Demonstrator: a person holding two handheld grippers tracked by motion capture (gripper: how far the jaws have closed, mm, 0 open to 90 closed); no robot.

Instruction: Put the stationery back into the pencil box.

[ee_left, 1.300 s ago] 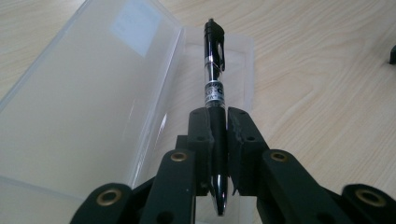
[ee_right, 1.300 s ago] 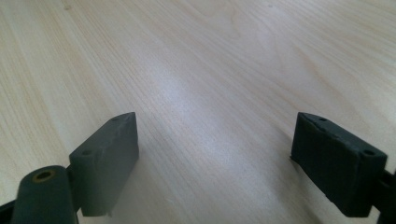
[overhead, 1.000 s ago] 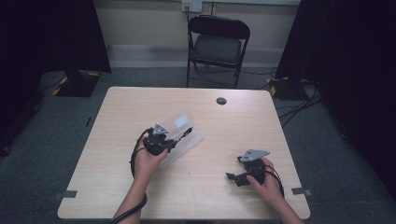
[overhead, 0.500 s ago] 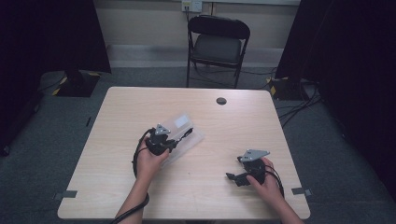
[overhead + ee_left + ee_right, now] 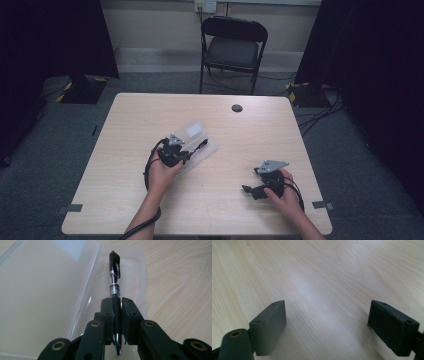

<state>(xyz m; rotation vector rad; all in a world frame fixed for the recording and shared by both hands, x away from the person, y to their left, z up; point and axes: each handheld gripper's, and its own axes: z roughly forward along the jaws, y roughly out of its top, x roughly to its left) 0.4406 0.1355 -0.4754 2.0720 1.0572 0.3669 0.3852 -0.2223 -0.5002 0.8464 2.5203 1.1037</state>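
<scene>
Clamped between the black pads of the left gripper [image 5: 117,315] is a black pen [image 5: 115,287], its barrel running straight away from the camera in the left gripper view, silver tip nearest the lens and clip end farthest off. The jaws are drawn nearly together, with only the pen's barrel between them. Beneath and beyond the pen lies a clear plastic case [image 5: 140,270], open, its shallow tray under the pen and its lid [image 5: 37,297] spread flat to one side in that view. The pen's far end hangs over the tray, close to its end wall; whether it touches the tray floor cannot be told. Nothing else lies in the tray.

From the high view, the left gripper [image 5: 192,150] sits near the middle of the wooden table [image 5: 150,115], held in the person's left hand [image 5: 162,172], with the case [image 5: 197,132] just beyond it showing only as a pale, glassy patch; the pen itself is too small to pick out there. The right gripper [image 5: 250,189], in the right hand [image 5: 287,195], rests well apart toward the table's near right corner. Its own camera gives what the overhead cannot: the two jaws standing wide apart over bare wood grain, holding nothing.

Farther off, a small dark round cap [image 5: 237,108] sits in the tabletop near the far edge, and behind the table stands a black folding chair [image 5: 234,45].
</scene>
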